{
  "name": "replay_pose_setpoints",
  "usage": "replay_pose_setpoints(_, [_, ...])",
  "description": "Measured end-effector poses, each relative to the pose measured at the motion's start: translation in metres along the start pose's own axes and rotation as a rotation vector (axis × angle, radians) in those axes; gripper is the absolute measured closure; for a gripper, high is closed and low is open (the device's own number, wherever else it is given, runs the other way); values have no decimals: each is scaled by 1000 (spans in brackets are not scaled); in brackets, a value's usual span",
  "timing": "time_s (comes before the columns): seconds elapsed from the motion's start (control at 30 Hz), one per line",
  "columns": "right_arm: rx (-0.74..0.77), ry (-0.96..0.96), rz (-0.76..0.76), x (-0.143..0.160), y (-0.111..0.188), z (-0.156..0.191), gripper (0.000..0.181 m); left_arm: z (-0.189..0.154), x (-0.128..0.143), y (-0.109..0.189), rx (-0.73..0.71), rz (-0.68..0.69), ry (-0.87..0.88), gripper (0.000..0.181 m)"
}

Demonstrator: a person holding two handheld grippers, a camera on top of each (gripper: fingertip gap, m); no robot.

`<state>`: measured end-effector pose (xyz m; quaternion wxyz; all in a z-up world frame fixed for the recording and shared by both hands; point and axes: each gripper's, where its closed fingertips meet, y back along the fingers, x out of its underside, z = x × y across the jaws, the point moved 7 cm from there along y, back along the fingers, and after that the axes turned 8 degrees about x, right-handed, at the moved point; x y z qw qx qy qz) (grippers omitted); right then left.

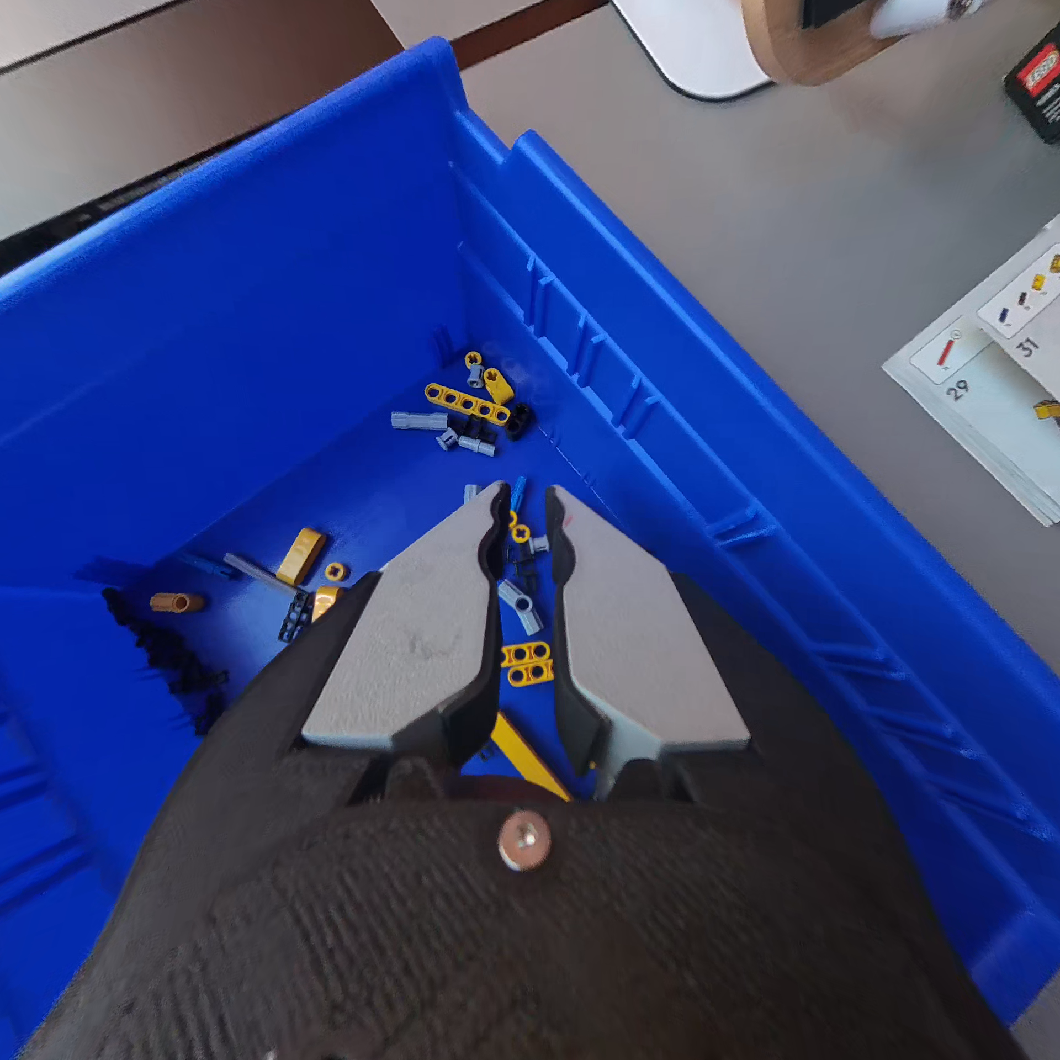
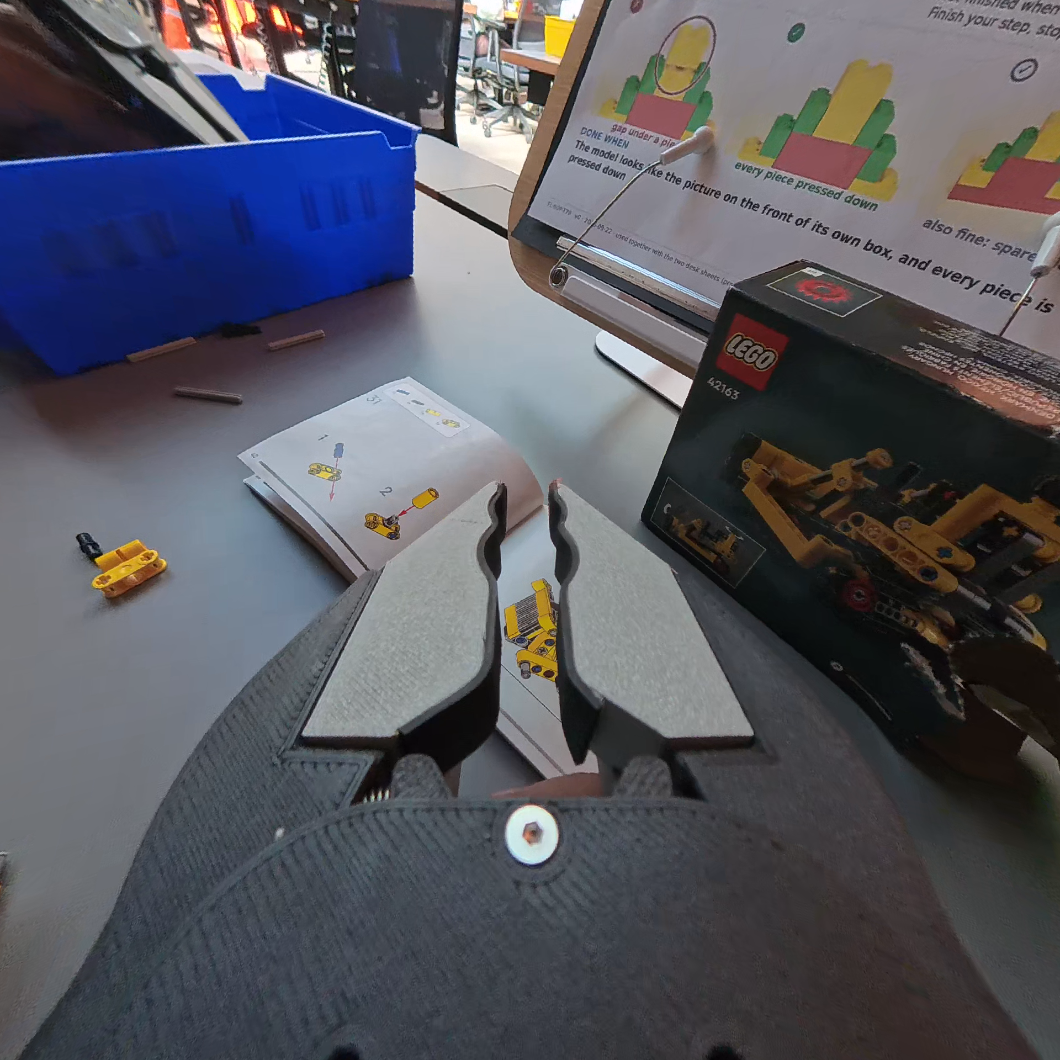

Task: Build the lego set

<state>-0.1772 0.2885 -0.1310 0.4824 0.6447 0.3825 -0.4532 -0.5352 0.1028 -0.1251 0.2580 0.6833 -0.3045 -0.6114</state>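
Observation:
My left gripper is open and empty, hanging over the inside of a blue bin. On the bin floor lie several small yellow, grey, black and blue pieces: a yellow five-hole beam at the far corner, a blue pin and a grey connector between my fingers. My right gripper is open and empty above the open instruction booklet. A small yellow assembly with a black pin sits on the table to the left.
The dark set box stands at the right, close to my right finger. A stand with a printed sheet is behind it. The blue bin is at the back left, with tan and grey axles on the table before it. The gap from one gripper's tips to the other's is roughly 35 cm.

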Motion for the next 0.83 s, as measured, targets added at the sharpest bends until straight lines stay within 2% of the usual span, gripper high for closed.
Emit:
replay_pose_setpoints(0.33, [-3, 0, 2, 1, 3, 1, 170, 10, 3, -32, -1, 264, -81, 170])
replay_pose_setpoints(0.6, [-11, -2, 1, 1, 3, 1, 171, 10, 0, -34, 42, 313, -106, 178])
replay_pose_setpoints(0.73, [-13, 6, -2, 1, 4, 2, 171, 1, -13, -17, 24, 239, -117, 178])
replay_pose_setpoints(0.83, [-18, 17, -1, 1, 4, 4, 171, -9, -34, 19, -58, 128, -149, 178])
